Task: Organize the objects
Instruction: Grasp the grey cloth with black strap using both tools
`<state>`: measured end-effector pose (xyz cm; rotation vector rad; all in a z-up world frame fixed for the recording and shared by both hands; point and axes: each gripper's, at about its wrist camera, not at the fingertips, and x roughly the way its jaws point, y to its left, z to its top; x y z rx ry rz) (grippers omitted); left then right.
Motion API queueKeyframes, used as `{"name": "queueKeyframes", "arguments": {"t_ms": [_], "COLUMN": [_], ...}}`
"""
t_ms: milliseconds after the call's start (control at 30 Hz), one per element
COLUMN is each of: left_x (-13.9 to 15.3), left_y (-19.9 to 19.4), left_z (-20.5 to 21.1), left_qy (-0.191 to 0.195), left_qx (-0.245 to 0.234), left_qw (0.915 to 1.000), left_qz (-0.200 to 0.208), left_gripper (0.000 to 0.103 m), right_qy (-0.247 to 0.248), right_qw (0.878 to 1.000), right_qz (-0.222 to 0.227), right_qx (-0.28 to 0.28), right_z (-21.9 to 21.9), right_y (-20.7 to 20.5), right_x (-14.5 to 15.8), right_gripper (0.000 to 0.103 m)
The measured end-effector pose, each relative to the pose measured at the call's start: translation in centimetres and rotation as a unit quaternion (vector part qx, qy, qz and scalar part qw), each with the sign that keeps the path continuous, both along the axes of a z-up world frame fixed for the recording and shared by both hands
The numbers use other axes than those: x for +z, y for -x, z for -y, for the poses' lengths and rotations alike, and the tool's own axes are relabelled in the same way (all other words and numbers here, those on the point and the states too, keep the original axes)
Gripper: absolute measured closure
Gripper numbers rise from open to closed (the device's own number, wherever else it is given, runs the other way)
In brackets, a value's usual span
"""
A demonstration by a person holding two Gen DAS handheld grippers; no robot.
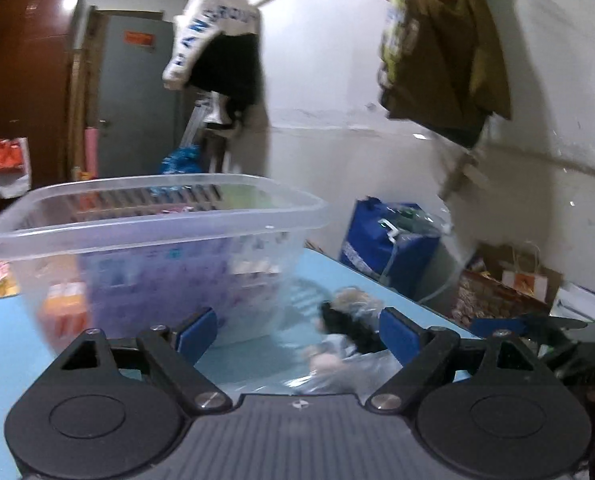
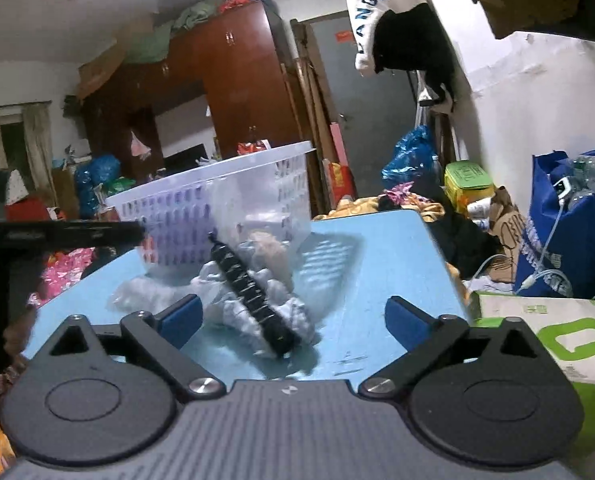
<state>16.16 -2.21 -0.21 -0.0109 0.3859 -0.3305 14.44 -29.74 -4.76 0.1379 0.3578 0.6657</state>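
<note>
A clear slotted plastic basket (image 1: 153,216) (image 2: 217,208) stands on the light blue table (image 1: 1,320) (image 2: 389,248), with purple and orange packets inside. In front of it lies a crumpled clear plastic bag (image 2: 241,312) (image 1: 337,364) holding a black ridged object (image 2: 253,296) (image 1: 345,320) and something tan. My left gripper (image 1: 297,330) is open, low over the table, close to the basket wall, the bag near its right finger. My right gripper (image 2: 295,316) is open too, with the bag just beyond and between its fingers, untouched.
The table's right edge drops to a blue bag (image 1: 385,240) (image 2: 569,240), a green and white box (image 2: 569,332) and floor clutter. Clothes hang on the wall (image 1: 217,40) (image 2: 397,24). A brown wardrobe (image 2: 233,76) stands behind. The other gripper (image 1: 569,344) shows at the right.
</note>
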Motion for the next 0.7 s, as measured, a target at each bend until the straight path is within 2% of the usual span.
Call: {"name": "queueKeyframes", "arguments": {"t_ms": [100, 267, 400, 533, 567, 600, 633, 667, 700], "left_x": [-0.6, -1.5, -2.7, -3.2, -3.3, -3.3, -3.3, -3.3, -3.2], "left_y": [-1.2, -3.1, -4.3, -4.8, -4.9, -5.0, -4.9, -4.9, -4.7], "left_z": [1.3, 1.8, 2.3, 3.0, 3.1, 3.2, 3.3, 3.3, 3.5], "left_qy": [-0.006, 0.006, -0.001, -0.002, 0.000, 0.003, 0.010, 0.015, 0.013], "left_qx": [-0.009, -0.026, -0.046, -0.063, -0.065, -0.072, -0.083, -0.090, -0.088], "left_qw": [0.9999, 0.9988, 0.9967, 0.9953, 0.9950, 0.9945, 0.9933, 0.9924, 0.9931], "left_qz": [-0.012, -0.041, -0.068, -0.074, -0.075, -0.077, -0.080, -0.082, -0.077], "left_gripper": [0.013, 0.016, 0.022, 0.028, 0.032, 0.042, 0.048, 0.054, 0.054], "right_qy": [0.010, 0.020, 0.032, 0.037, 0.040, 0.043, 0.046, 0.049, 0.053], "right_qw": [1.000, 0.999, 0.999, 0.999, 0.999, 0.999, 0.999, 0.998, 0.998], "right_qz": [-0.004, -0.012, -0.011, -0.007, -0.006, -0.004, -0.003, -0.002, 0.002], "right_qx": [0.016, 0.024, 0.029, 0.028, 0.027, 0.027, 0.028, 0.028, 0.028], "right_z": [-1.1, -1.8, -2.1, -2.0, -2.0, -2.1, -2.1, -2.2, -2.2], "right_y": [0.1, -0.5, -0.6, -0.7, -0.7, -0.7, -0.7, -0.8, -0.8], "right_x": [-0.7, -1.8, -2.2, -2.4, -2.4, -2.5, -2.5, -2.5, -2.5], "right_gripper": [0.022, 0.036, 0.041, 0.045, 0.048, 0.052, 0.055, 0.062, 0.063]}}
